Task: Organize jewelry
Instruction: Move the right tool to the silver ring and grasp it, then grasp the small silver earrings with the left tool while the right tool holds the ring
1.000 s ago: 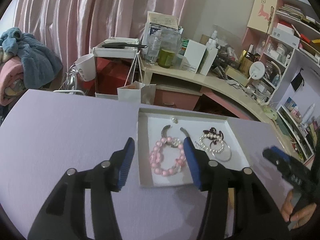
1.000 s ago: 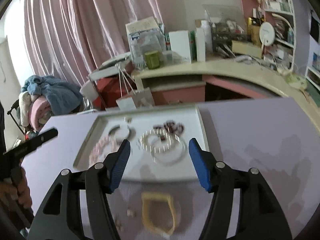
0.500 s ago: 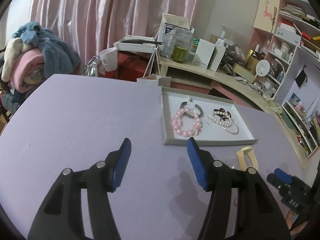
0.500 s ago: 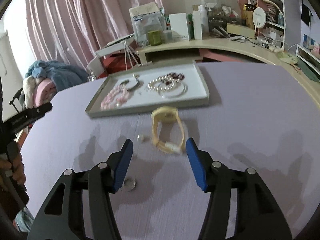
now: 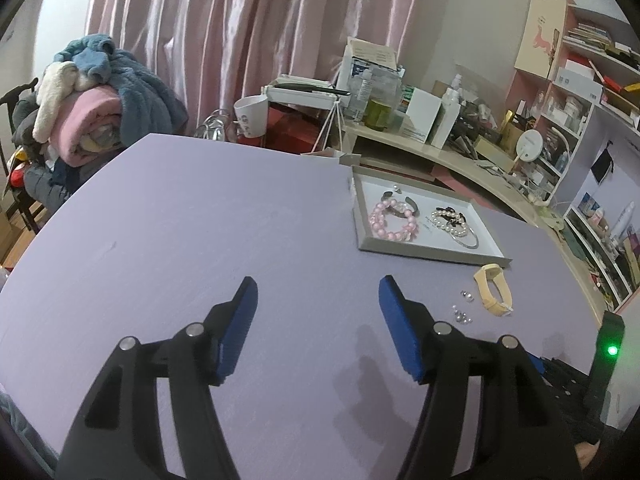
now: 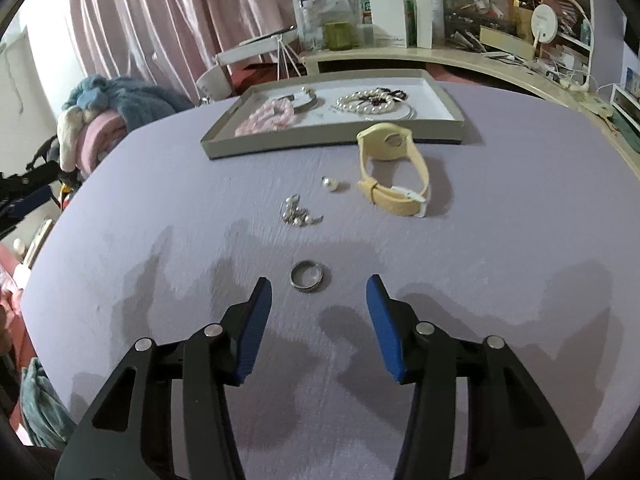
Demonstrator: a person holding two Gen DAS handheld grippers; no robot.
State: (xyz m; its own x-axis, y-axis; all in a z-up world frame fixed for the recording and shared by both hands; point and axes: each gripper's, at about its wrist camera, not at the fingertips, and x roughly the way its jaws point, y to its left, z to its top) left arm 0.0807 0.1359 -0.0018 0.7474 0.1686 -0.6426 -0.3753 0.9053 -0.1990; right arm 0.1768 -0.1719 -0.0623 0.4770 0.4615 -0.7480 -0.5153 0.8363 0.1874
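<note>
Both grippers' jaws gape wide, holding nothing. A ring [image 6: 307, 276] lies just ahead between the right gripper [image 6: 319, 294] jaws; beyond, a blurred earring cluster [image 6: 298, 213], then the tray [image 6: 320, 145]. The left gripper [image 5: 318, 296] hovers over bare surface [image 5: 200, 240].

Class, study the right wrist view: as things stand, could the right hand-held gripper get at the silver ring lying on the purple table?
Probably yes. The right hand-held gripper is open, and the silver ring lies flat just ahead between its fingertips, with only bare purple table around it.
</note>
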